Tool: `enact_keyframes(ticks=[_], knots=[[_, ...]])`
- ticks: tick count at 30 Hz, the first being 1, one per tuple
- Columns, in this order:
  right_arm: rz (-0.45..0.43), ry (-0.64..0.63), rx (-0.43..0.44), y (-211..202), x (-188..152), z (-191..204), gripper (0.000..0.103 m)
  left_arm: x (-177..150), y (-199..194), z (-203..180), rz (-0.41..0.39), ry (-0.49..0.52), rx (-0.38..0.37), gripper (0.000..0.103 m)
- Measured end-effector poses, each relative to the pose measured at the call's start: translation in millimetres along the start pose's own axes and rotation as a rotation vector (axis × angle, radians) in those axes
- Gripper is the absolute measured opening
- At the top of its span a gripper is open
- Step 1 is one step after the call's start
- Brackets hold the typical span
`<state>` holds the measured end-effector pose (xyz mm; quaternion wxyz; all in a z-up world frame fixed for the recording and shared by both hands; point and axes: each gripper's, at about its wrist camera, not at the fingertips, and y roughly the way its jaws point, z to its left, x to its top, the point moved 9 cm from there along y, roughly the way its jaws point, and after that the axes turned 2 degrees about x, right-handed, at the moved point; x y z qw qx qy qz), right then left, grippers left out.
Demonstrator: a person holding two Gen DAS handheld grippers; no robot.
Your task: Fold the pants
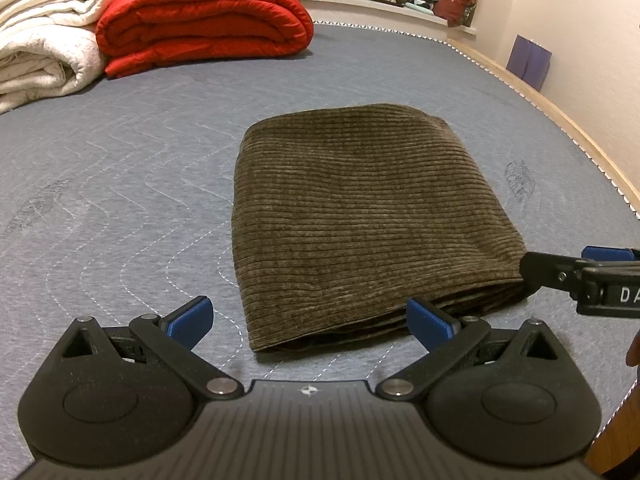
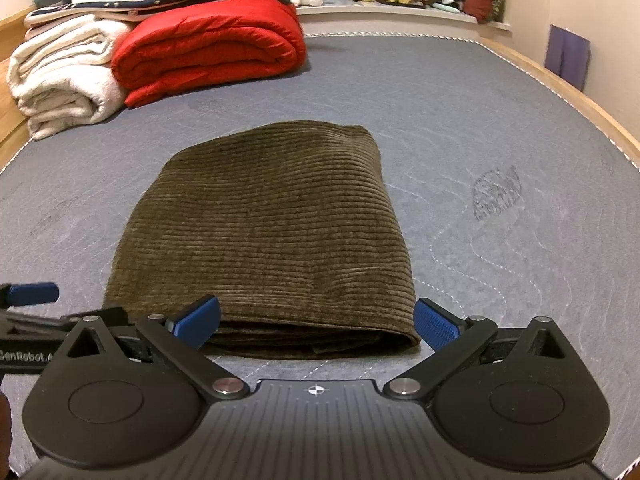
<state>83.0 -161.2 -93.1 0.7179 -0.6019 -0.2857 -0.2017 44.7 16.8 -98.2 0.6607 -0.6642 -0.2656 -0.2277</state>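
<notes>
Lying folded, the pants (image 2: 264,232) sit just beyond both spread jaws.

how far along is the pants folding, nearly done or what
Nearly done, it seems. The brown corduroy pants lie on the grey mattress as a compact rectangle, with stacked layers showing along the near edge. Nothing is in hand: the left gripper and right gripper are both open and empty at that edge. What is left is at most a final tidy or moving the bundle away.
</notes>
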Motion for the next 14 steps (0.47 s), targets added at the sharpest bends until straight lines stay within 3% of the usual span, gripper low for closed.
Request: enact_keyframes(ticks=[14], knots=[[-0.027, 0.004, 0.0, -4.7, 2.3, 2.4, 0.102, -2.0, -2.8, -5.5, -0.018, 0.036, -0.007, 0.103]])
